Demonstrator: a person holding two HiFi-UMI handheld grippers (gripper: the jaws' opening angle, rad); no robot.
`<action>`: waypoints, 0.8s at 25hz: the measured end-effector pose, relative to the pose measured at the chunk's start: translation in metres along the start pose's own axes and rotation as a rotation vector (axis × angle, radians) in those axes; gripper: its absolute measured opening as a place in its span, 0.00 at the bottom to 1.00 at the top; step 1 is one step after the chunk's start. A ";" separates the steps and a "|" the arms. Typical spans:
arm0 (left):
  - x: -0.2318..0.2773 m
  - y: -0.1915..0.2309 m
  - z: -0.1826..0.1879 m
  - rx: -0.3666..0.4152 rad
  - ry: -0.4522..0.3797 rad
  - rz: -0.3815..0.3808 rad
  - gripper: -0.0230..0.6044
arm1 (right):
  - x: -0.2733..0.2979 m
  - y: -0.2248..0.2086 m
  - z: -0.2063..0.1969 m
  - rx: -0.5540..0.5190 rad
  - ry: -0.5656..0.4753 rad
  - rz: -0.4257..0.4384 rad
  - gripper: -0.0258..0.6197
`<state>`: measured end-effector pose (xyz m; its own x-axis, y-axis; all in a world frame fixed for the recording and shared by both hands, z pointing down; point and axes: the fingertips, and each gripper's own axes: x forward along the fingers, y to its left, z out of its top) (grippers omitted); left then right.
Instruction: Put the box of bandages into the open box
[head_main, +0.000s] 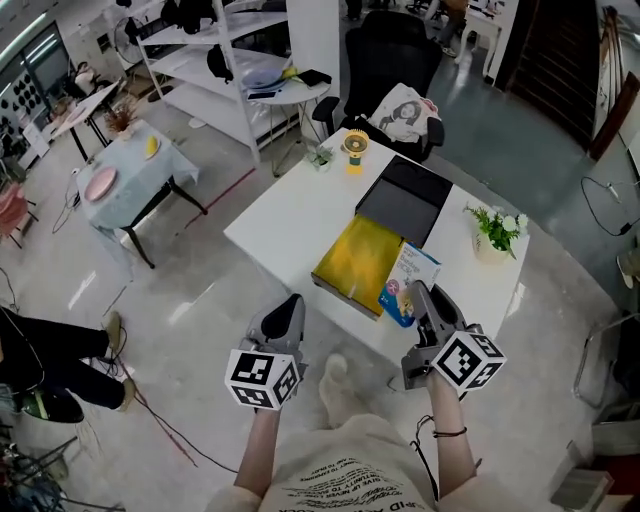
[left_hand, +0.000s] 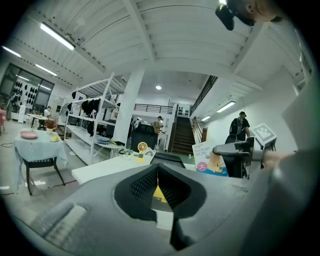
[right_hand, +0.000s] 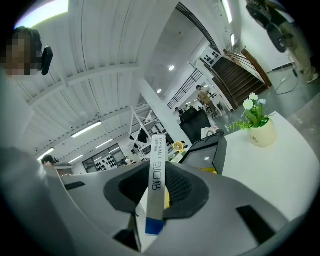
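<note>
The open box (head_main: 362, 262) lies on the white table (head_main: 285, 225), its inside yellow and its black lid (head_main: 405, 198) folded back behind it. My right gripper (head_main: 424, 302) is shut on the box of bandages (head_main: 408, 284), a blue and white carton held upright over the table's near edge, just right of the open box. In the right gripper view the bandage box (right_hand: 157, 152) stands edge-on between the pads of the right gripper (right_hand: 159, 181), with the black lid (right_hand: 210, 150) beyond. My left gripper (head_main: 288, 312) (left_hand: 158, 169) hangs in front of the table, shut and empty.
A potted plant (head_main: 493, 236) stands at the table's right side. A small yellow fan (head_main: 354, 150) and a tiny plant (head_main: 320, 157) sit at its far corner. Behind is a black chair (head_main: 392, 60); left, a cloth-covered side table (head_main: 130, 168), shelves and a seated person's legs (head_main: 55, 355).
</note>
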<state>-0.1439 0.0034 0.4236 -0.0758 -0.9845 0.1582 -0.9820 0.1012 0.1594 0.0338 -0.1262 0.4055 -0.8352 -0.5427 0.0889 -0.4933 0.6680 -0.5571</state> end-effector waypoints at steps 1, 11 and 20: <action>0.010 0.003 0.002 0.001 0.004 -0.012 0.07 | 0.008 -0.004 0.001 0.011 -0.002 -0.008 0.18; 0.091 0.043 0.011 -0.002 0.079 -0.081 0.07 | 0.090 -0.022 0.011 0.119 0.025 -0.038 0.18; 0.141 0.067 -0.011 -0.041 0.176 -0.131 0.07 | 0.143 -0.038 -0.001 0.242 0.132 -0.034 0.18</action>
<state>-0.2180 -0.1267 0.4676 0.0868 -0.9496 0.3011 -0.9733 -0.0163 0.2291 -0.0669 -0.2291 0.4404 -0.8516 -0.4807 0.2091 -0.4623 0.5007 -0.7318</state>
